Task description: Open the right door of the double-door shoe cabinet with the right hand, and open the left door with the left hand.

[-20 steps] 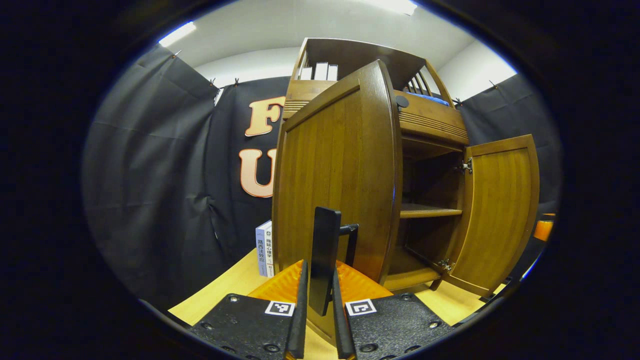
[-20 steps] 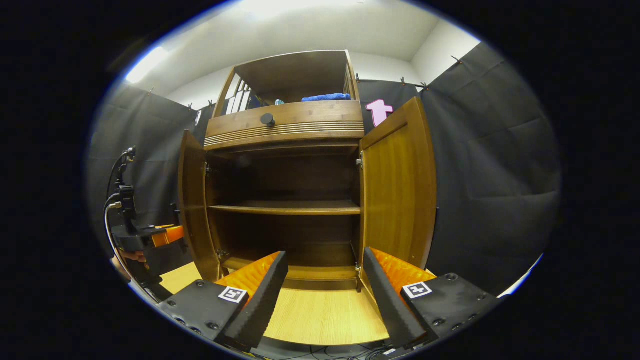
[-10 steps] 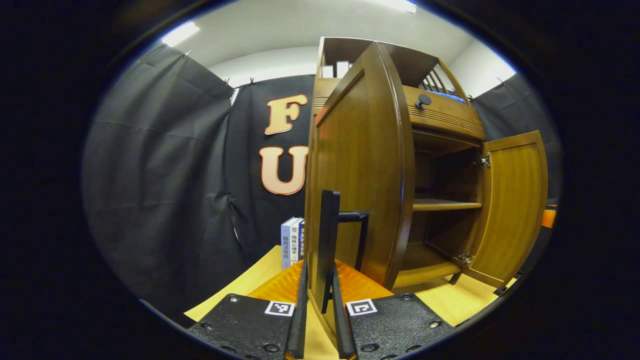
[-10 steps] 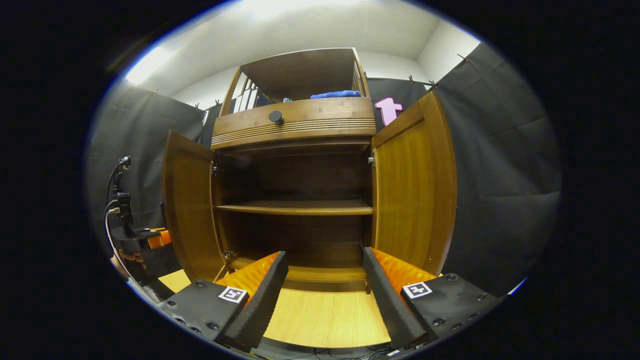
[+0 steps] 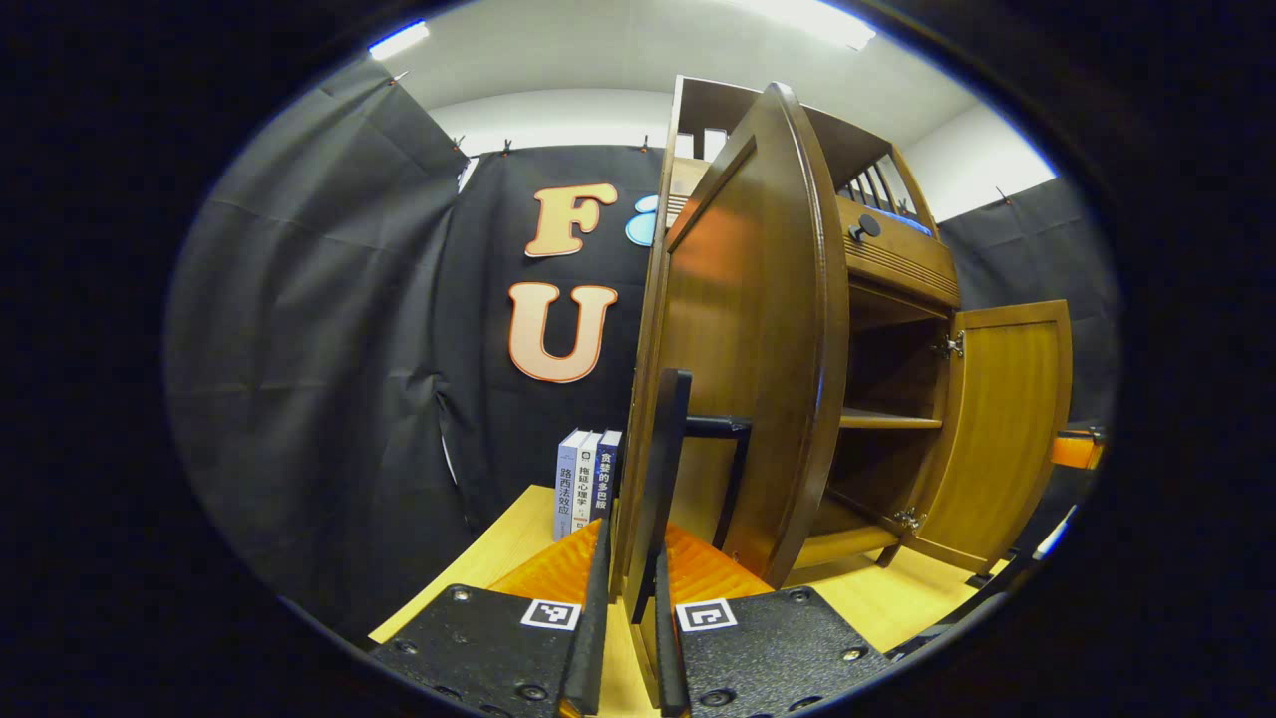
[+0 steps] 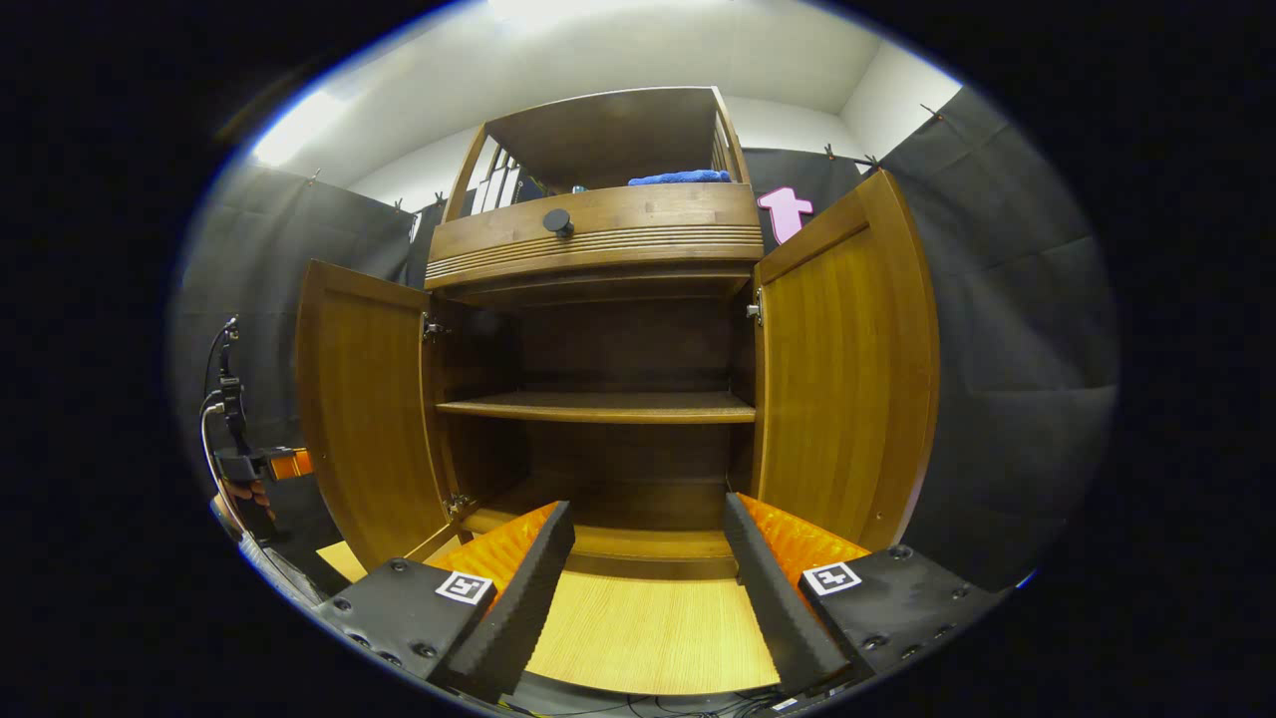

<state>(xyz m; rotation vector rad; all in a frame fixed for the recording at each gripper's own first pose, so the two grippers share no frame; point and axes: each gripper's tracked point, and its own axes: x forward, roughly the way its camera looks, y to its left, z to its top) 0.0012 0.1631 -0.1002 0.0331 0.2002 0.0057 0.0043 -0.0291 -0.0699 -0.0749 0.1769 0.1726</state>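
The wooden shoe cabinet [image 6: 598, 224] stands with both doors swung outward. My left gripper [image 5: 626, 608] is shut on the black bar handle [image 5: 666, 449] of the left door [image 5: 748, 329], which I see nearly edge-on. The right door [image 5: 1002, 429] hangs wide open beyond it. In the right gripper view my right gripper [image 6: 648, 588] is open and holds nothing, a short way in front of the cabinet's opening. There the left door [image 6: 364, 409] and right door [image 6: 847, 369] flank the bare inner shelf [image 6: 598, 406]. The left gripper [image 6: 249, 469] and the hand holding it show behind the left door.
Three books [image 5: 588, 479] stand upright on the wooden tabletop [image 6: 648, 638] beside the cabinet's left side. A drawer with a black knob [image 6: 558, 221] sits above the doors. A blue cloth [image 6: 683, 178] lies on the top shelf. Black cloth walls close in on all sides.
The left door has swung further open, pulled by my left gripper on its handle. The right gripper stayed open and shifted only slightly.
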